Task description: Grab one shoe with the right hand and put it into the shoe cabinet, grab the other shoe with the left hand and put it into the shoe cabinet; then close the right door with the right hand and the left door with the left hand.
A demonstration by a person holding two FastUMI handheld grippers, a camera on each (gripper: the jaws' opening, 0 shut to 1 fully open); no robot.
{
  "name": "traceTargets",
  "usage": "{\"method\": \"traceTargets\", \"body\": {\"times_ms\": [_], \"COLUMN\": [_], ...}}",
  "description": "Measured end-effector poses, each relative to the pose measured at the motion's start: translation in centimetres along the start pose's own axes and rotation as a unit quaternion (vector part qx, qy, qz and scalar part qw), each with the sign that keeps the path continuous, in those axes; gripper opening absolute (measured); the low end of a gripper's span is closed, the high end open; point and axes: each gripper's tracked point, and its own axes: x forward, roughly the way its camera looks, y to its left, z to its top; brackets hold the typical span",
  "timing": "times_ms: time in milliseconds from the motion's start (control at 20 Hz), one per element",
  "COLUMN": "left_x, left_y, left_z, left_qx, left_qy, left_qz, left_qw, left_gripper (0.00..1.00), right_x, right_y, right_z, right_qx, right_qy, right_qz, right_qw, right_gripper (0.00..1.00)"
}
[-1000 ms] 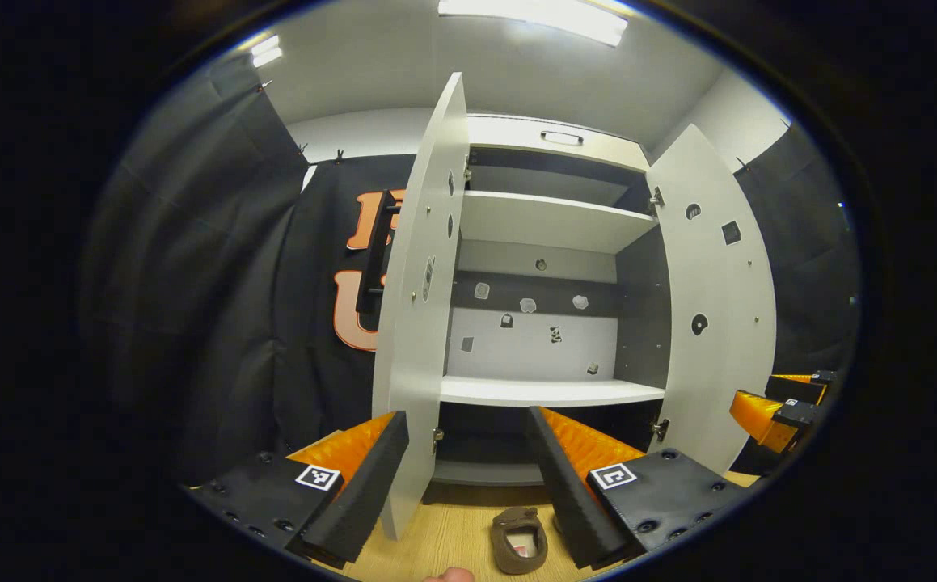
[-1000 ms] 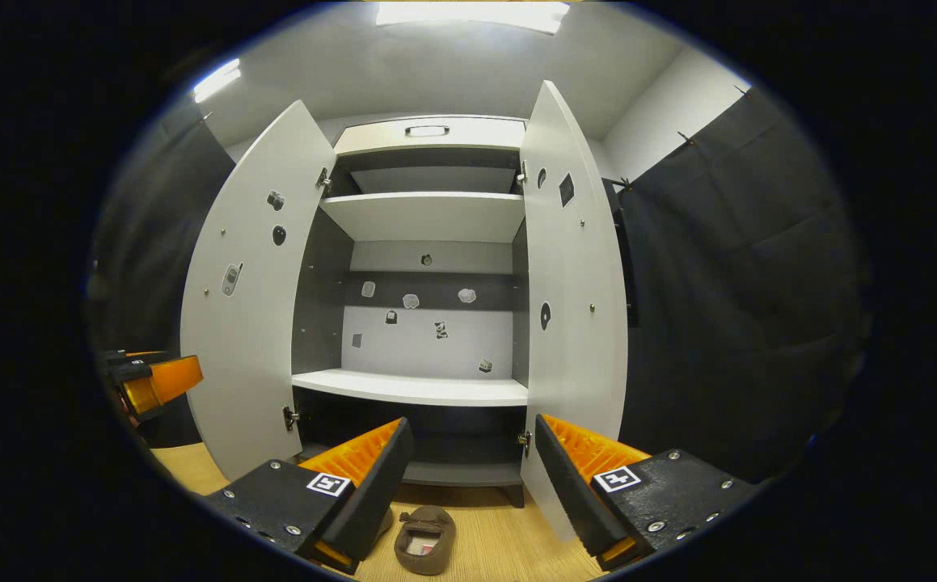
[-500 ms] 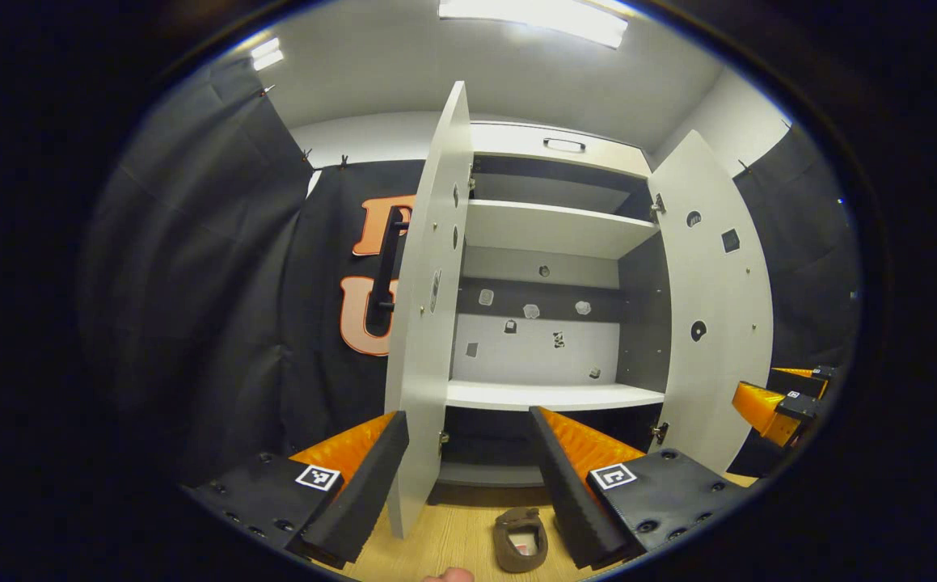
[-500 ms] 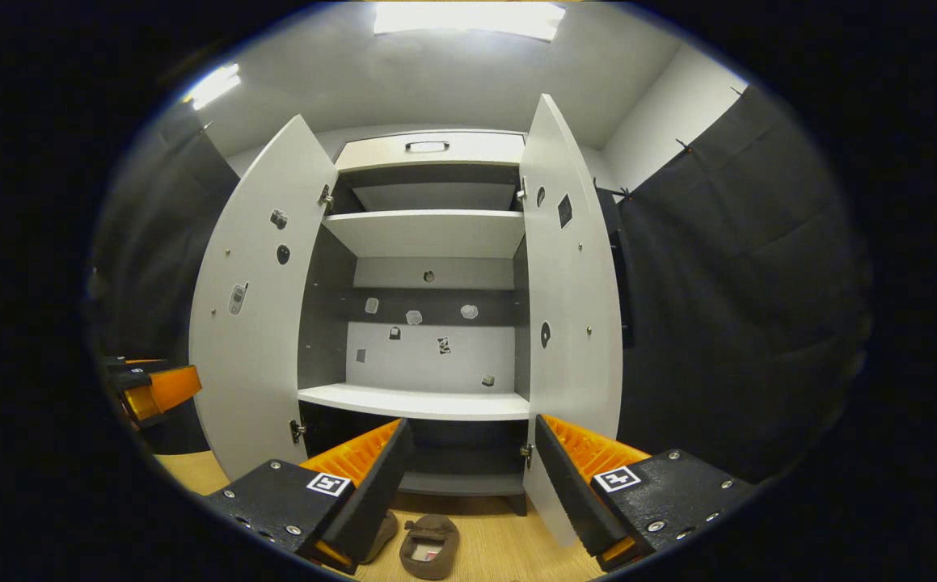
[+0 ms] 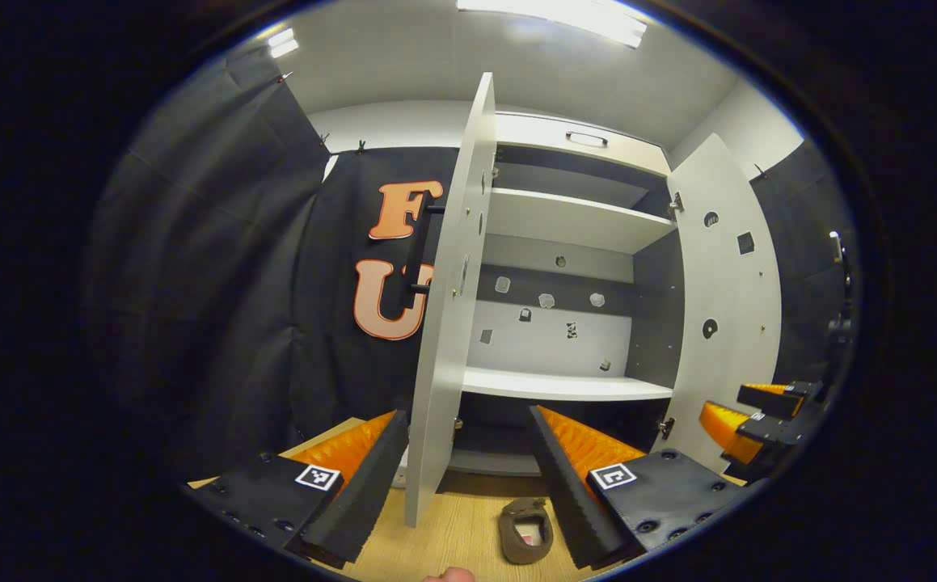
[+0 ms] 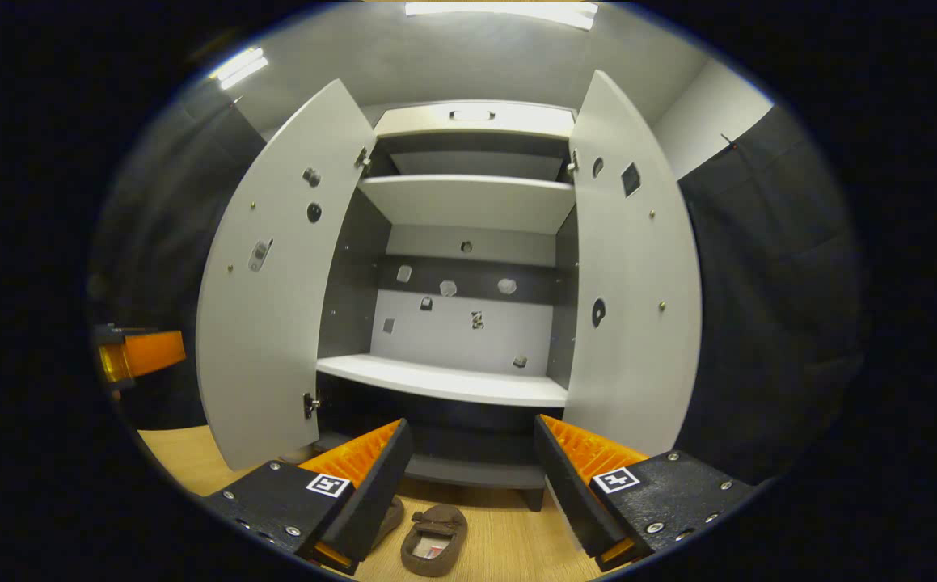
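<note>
A white shoe cabinet (image 6: 468,384) stands with both doors swung open and its shelves bare. Two brown shoes lie side by side on the wooden floor (image 6: 508,541) just in front of it: one shoe (image 6: 433,540) in plain sight, the second shoe (image 6: 390,517) half hidden behind a finger. The right gripper (image 6: 468,477) hovers above them, jaws wide and empty. The left gripper (image 5: 468,473) is likewise wide and empty, near the left door (image 5: 448,339). Risk, as a judgement: reaching down could nudge the neighbouring shoe, or knock a door.
</note>
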Motion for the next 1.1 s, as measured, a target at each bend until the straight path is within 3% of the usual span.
{"method": "traceTargets", "body": {"times_ms": [200, 350, 400, 500, 650, 900, 1050, 1100], "left_x": [-0.2, -0.7, -0.9, -1.5, -2.0, -2.9, -3.1, -3.1], "left_y": [0.8, 1.6, 1.9, 2.5, 3.8, 4.8, 5.0, 4.8], "left_z": [0.6, 0.7, 0.8, 1.2, 1.5, 1.3, 1.3, 1.3], "left_qx": [-0.002, 0.012, 0.015, 0.014, 0.017, 0.027, 0.031, 0.032], "left_qy": [-0.01, -0.011, -0.014, -0.018, -0.024, -0.018, -0.014, -0.015], "left_qz": [0.011, 0.027, 0.033, 0.043, 0.064, 0.078, 0.082, 0.082], "left_qw": [1.0, 0.999, 0.999, 0.999, 0.998, 0.996, 0.996, 0.996], "left_gripper": [0.96, 0.96, 1.0, 0.96, 0.99, 0.96, 0.96, 0.96], "right_x": [4.4, 5.8, 5.9, 5.7, 5.9, 8.9, 9.6, 10.0], "right_y": [0.8, 1.2, 0.8, 0.8, 1.0, 1.1, 1.3, 1.9], "right_z": [-10.8, -19.1, -21.2, -24.4, -27.4, -30.6, -33.6, -33.1], "right_qx": [-0.058, -0.081, -0.087, -0.082, -0.089, -0.102, -0.106, -0.098], "right_qy": [0.133, 0.232, 0.253, 0.295, 0.329, 0.351, 0.38, 0.36], "right_qz": [0.02, 0.041, 0.038, 0.041, 0.049, 0.047, 0.056, 0.063], "right_qw": [0.989, 0.969, 0.963, 0.951, 0.939, 0.93, 0.917, 0.926], "right_gripper": [0.93, 0.9, 0.9, 0.86, 0.8, 0.74, 0.55, 0.5]}}
